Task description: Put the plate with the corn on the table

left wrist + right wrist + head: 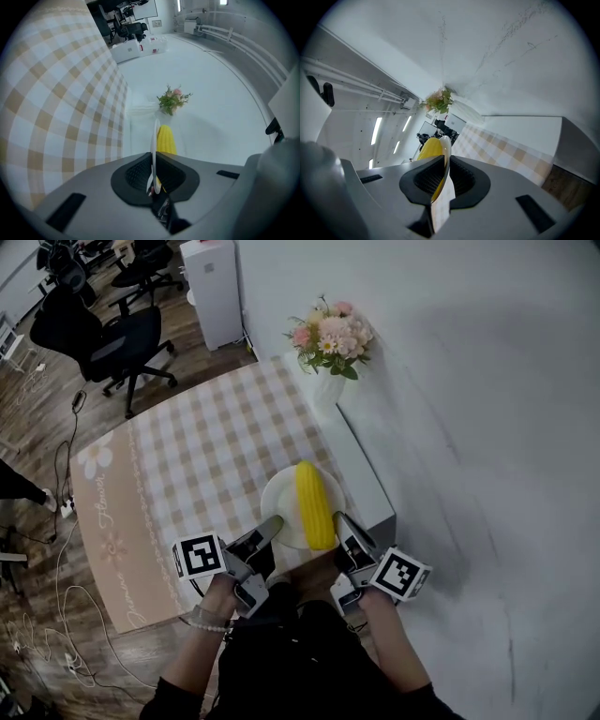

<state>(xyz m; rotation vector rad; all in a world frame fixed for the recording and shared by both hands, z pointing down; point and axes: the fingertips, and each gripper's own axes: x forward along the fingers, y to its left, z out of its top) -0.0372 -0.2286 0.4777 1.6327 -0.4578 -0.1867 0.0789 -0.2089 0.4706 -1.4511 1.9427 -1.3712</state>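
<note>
Clamping opposite rims of the plate (pixel 277 495), the left gripper (pixel 270 526) and right gripper (pixel 341 520) hold it, corn (pixel 314 504) on top, over the table's (pixel 206 446) near corner by the wall (pixel 469 381). Checked cloth spreads leftward; flowers (pixel 331 337) stand well behind. Both hands reach forward side by side.

The plate (pixel 279 501), with the corn (pixel 315 505) lying on it, is over the near right corner of the table (pixel 206 456). Your left gripper (pixel 267 531) is at its left rim, your right gripper (pixel 343 526) at its right rim. The flower vase (pixel 328 385) stands at the far right corner, beside the wall (pixel 469 381). Office chairs (pixel 117 343) stand beyond the table's far left.
</note>
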